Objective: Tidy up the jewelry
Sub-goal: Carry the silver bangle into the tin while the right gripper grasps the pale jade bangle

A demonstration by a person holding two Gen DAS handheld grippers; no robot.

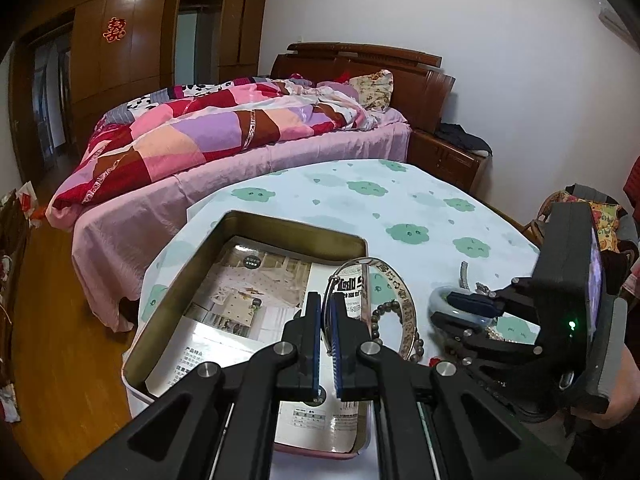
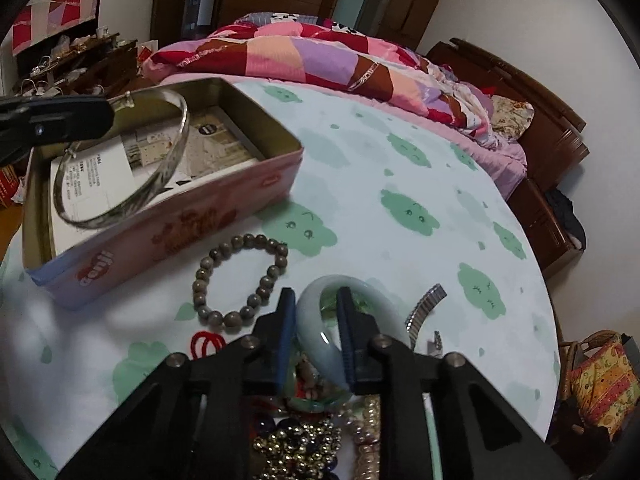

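Observation:
My left gripper (image 1: 326,300) is shut on the thin end of a silver bangle (image 1: 404,296) and holds it in the air over the open tin box (image 1: 296,224). The right wrist view shows the same silver bangle (image 2: 176,152) hanging from the left gripper (image 2: 108,114) above the box (image 2: 160,240). My right gripper (image 2: 314,300) is down on the table, shut on the rim of a pale jade bangle (image 2: 320,344), one finger outside the ring and one inside. From the left wrist view, the right gripper (image 1: 460,304) and jade bangle (image 1: 438,300) sit to the right.
A brown bead bracelet (image 2: 240,280), red hair ties (image 2: 204,342), a metal watch strap (image 2: 424,312) and a heap of beaded necklaces (image 2: 296,444) lie on the cloud-patterned tablecloth (image 2: 400,160). A printed sheet lines the box. A bed (image 1: 224,128) stands beyond the table.

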